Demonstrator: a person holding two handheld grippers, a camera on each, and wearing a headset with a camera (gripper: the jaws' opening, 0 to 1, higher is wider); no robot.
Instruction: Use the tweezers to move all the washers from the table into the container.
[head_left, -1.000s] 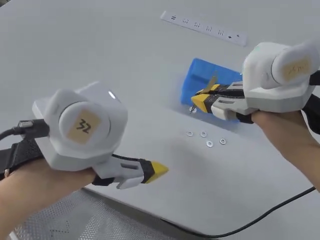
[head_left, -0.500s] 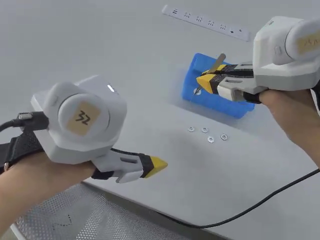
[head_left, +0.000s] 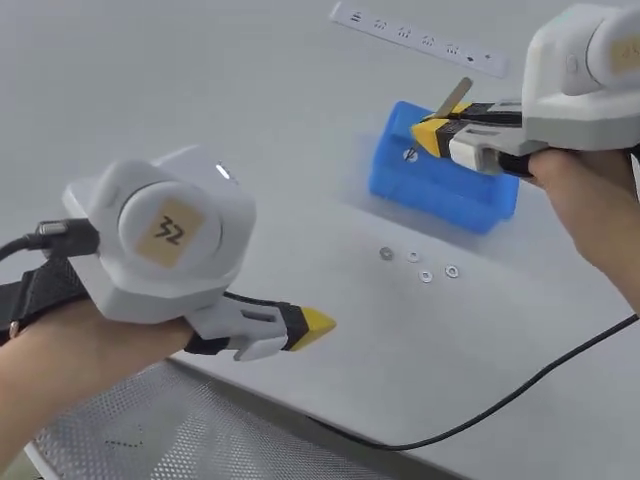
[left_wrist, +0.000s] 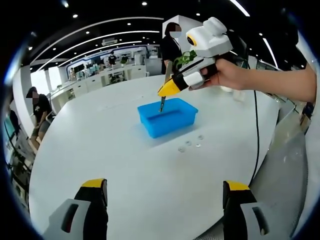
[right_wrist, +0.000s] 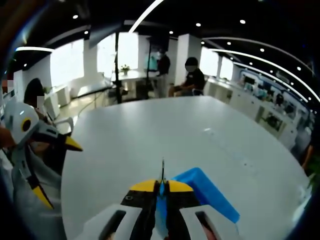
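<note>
Head view: tweezers (head_left: 457, 97) are clamped in the right claw (head_left: 430, 135) above the blue container (head_left: 445, 190). Four washers (head_left: 413, 257) are seen on the table (head_left: 250, 150) beside it; the left claw (left_wrist: 165, 184) is held open.

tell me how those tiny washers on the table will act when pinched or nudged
The washers lie flat, thin and small on the smooth table, so they will likely slide rather than roll when nudged. Being flat, they probably offer the tweezers little edge to pinch and may slip out. They look light and rigid.
</note>
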